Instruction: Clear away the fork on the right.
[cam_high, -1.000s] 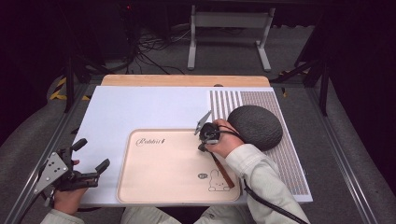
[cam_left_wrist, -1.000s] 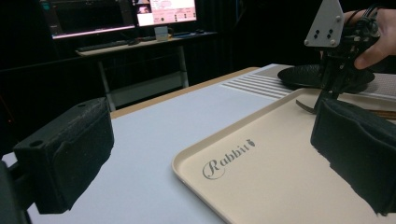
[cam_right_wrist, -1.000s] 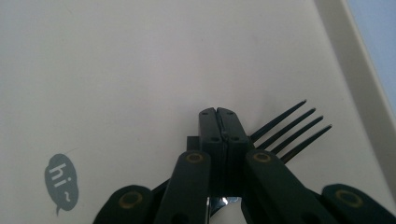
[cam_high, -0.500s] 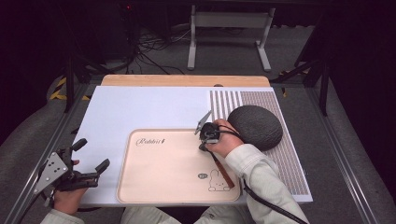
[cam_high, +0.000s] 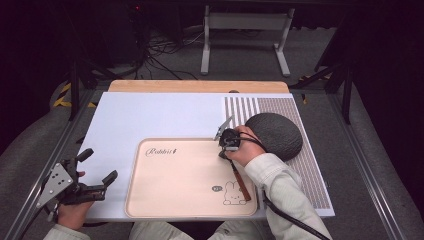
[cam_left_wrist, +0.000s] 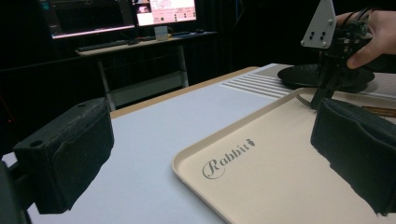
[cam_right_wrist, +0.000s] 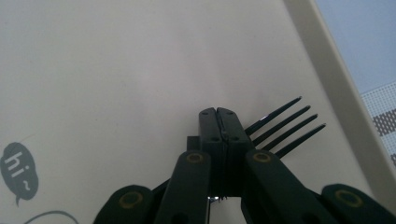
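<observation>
We have the right hand-held gripper (cam_high: 223, 150) low over the tray (cam_high: 175, 200), close to its far right corner, and its jaws are pressed together on a fork (cam_right_wrist: 285, 125). In the right gripper view the four tines fan out just past the jaw tips, toward the tray's rim, and they seem to lie on or just above the tray floor; we cannot tell whether they touch it. In the high view the fork's brown handle (cam_high: 241, 182) runs from the gripper back along the tray's right edge, toward the printed rabbit (cam_high: 234, 194).

Our left hand-held gripper (cam_high: 95, 172) waits at the near left corner of the surface (cam_high: 150, 115), off the tray, with its jaws spread wide and nothing between them. A dark round plate (cam_high: 277, 134) sits on the striped mat (cam_high: 305, 165) at the right edge, just beside the right hand.

We judge that the step in hand is setting the fork down on the tray, or lifting it from there; the pictures fit either. If we are placing it, the next move calls for letting the handle settle flat, then parting the jaws gently and rising straight up, so the tines do not drag against the rim.
</observation>
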